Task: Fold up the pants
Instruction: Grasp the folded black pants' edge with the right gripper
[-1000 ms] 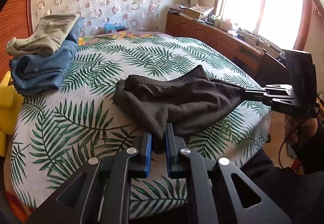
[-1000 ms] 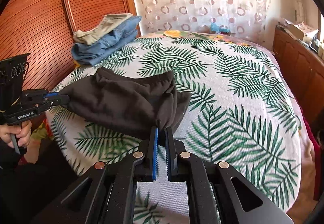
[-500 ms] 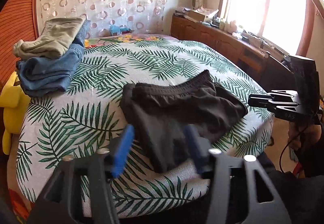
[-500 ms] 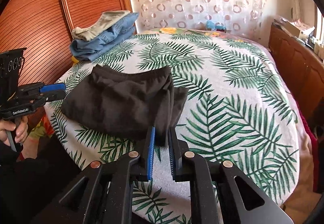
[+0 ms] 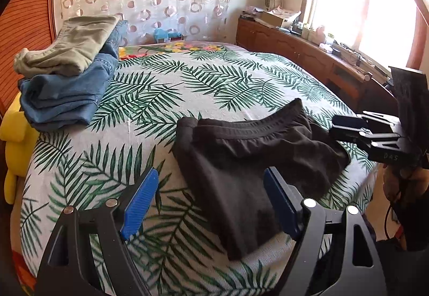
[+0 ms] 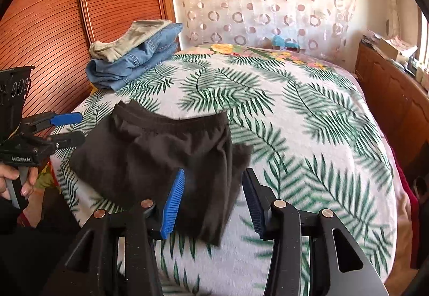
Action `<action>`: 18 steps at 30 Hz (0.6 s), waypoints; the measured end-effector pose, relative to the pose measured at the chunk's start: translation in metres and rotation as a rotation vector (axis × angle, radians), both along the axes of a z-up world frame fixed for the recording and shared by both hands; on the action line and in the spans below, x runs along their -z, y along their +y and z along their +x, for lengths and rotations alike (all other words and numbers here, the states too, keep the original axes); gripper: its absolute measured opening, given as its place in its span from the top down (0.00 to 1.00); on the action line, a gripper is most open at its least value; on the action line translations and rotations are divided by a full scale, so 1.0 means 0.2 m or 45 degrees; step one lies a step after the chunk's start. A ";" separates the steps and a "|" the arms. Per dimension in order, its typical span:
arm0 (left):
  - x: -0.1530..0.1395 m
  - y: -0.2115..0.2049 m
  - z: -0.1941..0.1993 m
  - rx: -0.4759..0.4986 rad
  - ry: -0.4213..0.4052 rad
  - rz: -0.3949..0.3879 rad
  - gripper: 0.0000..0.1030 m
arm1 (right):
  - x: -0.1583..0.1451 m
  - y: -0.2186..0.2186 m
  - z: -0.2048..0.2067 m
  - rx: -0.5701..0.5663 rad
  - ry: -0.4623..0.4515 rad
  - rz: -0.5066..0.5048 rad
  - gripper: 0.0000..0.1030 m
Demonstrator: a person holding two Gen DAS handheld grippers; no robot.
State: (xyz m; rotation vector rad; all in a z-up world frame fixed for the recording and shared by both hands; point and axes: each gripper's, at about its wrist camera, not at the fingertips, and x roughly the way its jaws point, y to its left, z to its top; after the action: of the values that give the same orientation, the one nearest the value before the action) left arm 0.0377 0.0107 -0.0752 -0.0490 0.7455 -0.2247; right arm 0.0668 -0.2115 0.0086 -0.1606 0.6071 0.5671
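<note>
Black pants (image 5: 254, 156) lie folded in a loose bundle on the palm-leaf bedspread (image 5: 166, 87), waistband toward the far side. My left gripper (image 5: 211, 202) hovers over their near end. Its jaws are opening, and the blue pads stand clear of the cloth on both sides. In the right wrist view the pants (image 6: 150, 151) sit near the bed's left edge. My right gripper (image 6: 213, 202) is above their near right corner, jaws opening, pads off the fabric. Each gripper shows in the other's view: the right gripper (image 5: 340, 128) at the pants' right end, the left gripper (image 6: 68, 129) at their left end.
Folded blue jeans (image 5: 67, 92) with khaki pants (image 5: 69, 49) on top are stacked at the bed's far left corner. A yellow plush toy (image 5: 13, 135) sits beside the bed. A wooden cabinet (image 5: 308, 55) runs along the window side. A slatted wooden panel (image 6: 53, 28) stands on the left.
Both grippers were shut on the pants' ends and holding them stretched. Both have let go, opened and drawn back a little. The pants now lie slack on the bed.
</note>
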 end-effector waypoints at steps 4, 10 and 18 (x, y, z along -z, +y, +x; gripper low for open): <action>0.02 0.00 0.07 0.000 0.015 -0.002 0.21 | 0.01 0.07 0.12 -0.023 0.019 0.010 0.55; 0.07 0.01 0.16 -0.013 0.046 0.024 0.21 | 0.05 0.15 0.32 -0.011 0.090 -0.004 0.63; 0.10 0.05 0.19 -0.033 0.040 -0.001 0.21 | -0.01 0.19 0.40 0.057 -0.022 0.012 0.96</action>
State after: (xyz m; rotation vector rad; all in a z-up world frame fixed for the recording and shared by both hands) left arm 0.0750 0.0203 -0.0946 -0.0627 0.7759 -0.2001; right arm 0.1465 -0.1728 0.0097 -0.1422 0.5900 0.5244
